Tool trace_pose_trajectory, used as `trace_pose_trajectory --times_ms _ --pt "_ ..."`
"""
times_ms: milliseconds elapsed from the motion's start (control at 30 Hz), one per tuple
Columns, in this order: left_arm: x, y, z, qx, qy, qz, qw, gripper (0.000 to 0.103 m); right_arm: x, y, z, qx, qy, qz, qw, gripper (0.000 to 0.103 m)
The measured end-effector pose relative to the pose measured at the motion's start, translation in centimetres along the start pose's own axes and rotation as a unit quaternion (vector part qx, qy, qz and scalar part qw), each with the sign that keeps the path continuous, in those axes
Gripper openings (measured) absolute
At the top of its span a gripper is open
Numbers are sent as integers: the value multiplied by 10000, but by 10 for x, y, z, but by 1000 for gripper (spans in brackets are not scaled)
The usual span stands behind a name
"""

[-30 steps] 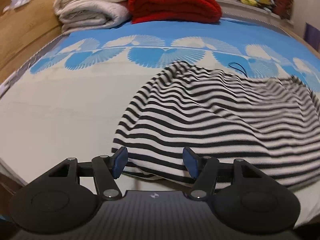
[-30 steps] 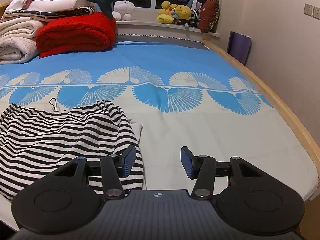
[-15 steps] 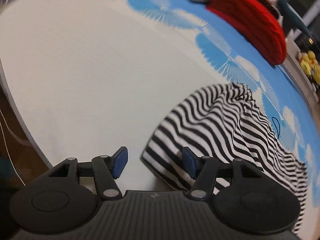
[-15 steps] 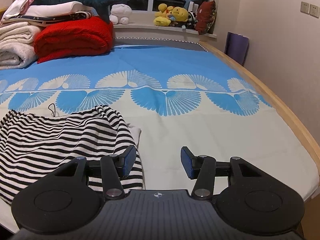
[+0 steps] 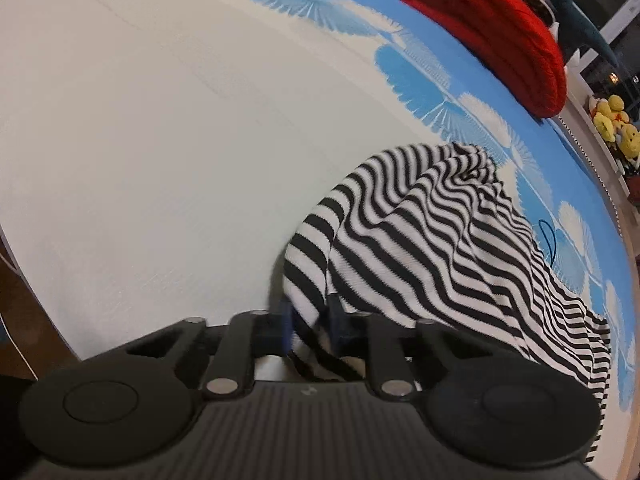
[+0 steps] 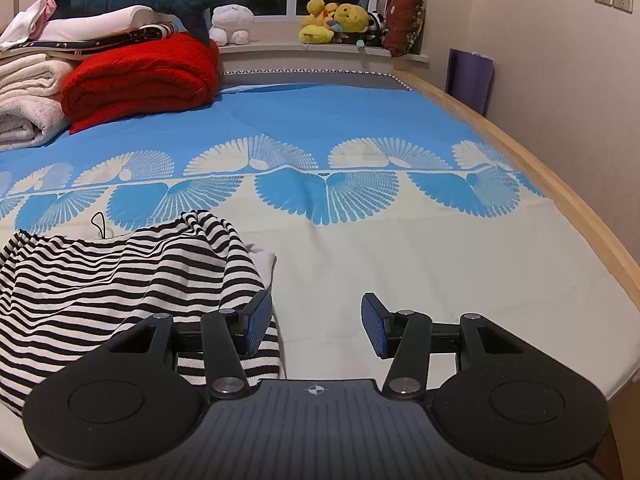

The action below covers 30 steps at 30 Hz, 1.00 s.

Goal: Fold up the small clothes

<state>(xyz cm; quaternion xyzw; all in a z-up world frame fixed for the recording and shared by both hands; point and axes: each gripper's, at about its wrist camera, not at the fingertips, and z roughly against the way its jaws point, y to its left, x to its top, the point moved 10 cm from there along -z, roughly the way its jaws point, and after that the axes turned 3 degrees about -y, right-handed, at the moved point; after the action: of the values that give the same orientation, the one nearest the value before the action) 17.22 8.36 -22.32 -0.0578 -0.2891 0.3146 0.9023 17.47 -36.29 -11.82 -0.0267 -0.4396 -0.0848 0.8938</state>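
A black-and-white striped garment [image 5: 432, 248] lies rumpled on the bed sheet [image 5: 160, 152]. In the left wrist view my left gripper [image 5: 310, 326] is shut on the garment's near left corner, and the cloth bunches between the blue pads. In the right wrist view the same striped garment [image 6: 100, 280] lies at the lower left. My right gripper [image 6: 316, 326] is open and empty, hovering just above the sheet, with its left finger [image 6: 258, 322] over the garment's right edge.
A folded red blanket [image 6: 140, 80] and cream towels [image 6: 24, 112] are stacked at the far left of the bed. Plush toys [image 6: 340, 20] sit on the window ledge. A wooden bed edge [image 6: 560, 200] runs along the right.
My left gripper swung left to the garment's corner and closed on it; it was open before. The right gripper stayed open and edged slightly forward.
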Motion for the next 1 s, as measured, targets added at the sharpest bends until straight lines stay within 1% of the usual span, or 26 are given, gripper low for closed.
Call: trace_pose_trajectory --times_ms 100,133,167,233,300,367,433,500,533,567,633,700,733,767,800,833,867,900,933,967,1000 --pt "5 -12 9 64 -193 -270 9994 12 -2 -4 -3 -75 77 -32 9999 51" --pt "5 -19 12 78 -260 -439 9987 12 -3 -7 -4 -132 116 -53 9998 51" --pt "7 -29 15 145 -338 -729 9967 11 -4 -10 -6 -194 167 -94 9996 51" --pt "11 -54 23 282 -512 -1342 9892 10 -9 -20 -10 -348 308 -216 9987 51" --pt "16 -86 36 216 -772 -1763 9811 10 -15 -34 -15 -583 484 -348 9965 51" --pt "16 -130 55 37 -1047 -2128 9715 9 -19 -49 -19 -746 617 -492 9941 51" --pt "7 -185 74 -365 -1289 -2521 9584 9 -22 -64 -20 -820 684 -664 9921 51" --pt "-17 -250 98 -846 -1554 -3070 9351 8 -23 -81 -17 -888 679 -836 9902 51" --pt "-33 -278 105 -1041 -1582 -3282 9254 8 -24 -91 -15 -927 666 -944 9890 51" --pt "-57 -308 111 -1287 -1536 -3491 9154 8 -24 -99 -13 -964 650 -1040 9878 51" --pt "-108 -354 120 -1669 -1481 -3963 8906 8 -25 -119 -7 -1067 593 -1246 9847 51" --pt "-175 -394 125 -2090 -1447 -4602 8506 8 -29 -139 -1 -1175 565 -1491 9802 51" --pt "-204 -406 122 -2246 -1329 -4852 8345 8 -30 -147 1 -1221 556 -1594 9781 51" --pt "-237 -415 114 -2356 -1076 -5129 8184 10 -31 -155 4 -1268 532 -1698 9758 51" --pt "-263 -419 102 -2382 -759 -5348 8071 11 -32 -160 6 -1284 508 -1765 9746 51" --pt "-287 -420 89 -2356 -406 -5540 7975 15 -33 -164 8 -1268 485 -1838 9735 51" --pt "-302 -418 82 -2378 -183 -5653 7897 15 -33 -165 9 -1235 470 -1895 9729 51" --pt "-309 -416 80 -2410 -92 -5710 7847 18 -34 -166 10 -1195 455 -1938 9727 51" --pt "-308 -414 84 -2508 -83 -5720 7809 28 -34 -165 10 -1137 439 -1962 9729 51" --pt "-303 -411 91 -2673 -118 -5700 7769 40 -34 -163 9 -1076 431 -1963 9737 51" --pt "-295 -406 101 -2868 -179 -5676 7716 45 -33 -159 8 -991 435 -1940 9750 51"
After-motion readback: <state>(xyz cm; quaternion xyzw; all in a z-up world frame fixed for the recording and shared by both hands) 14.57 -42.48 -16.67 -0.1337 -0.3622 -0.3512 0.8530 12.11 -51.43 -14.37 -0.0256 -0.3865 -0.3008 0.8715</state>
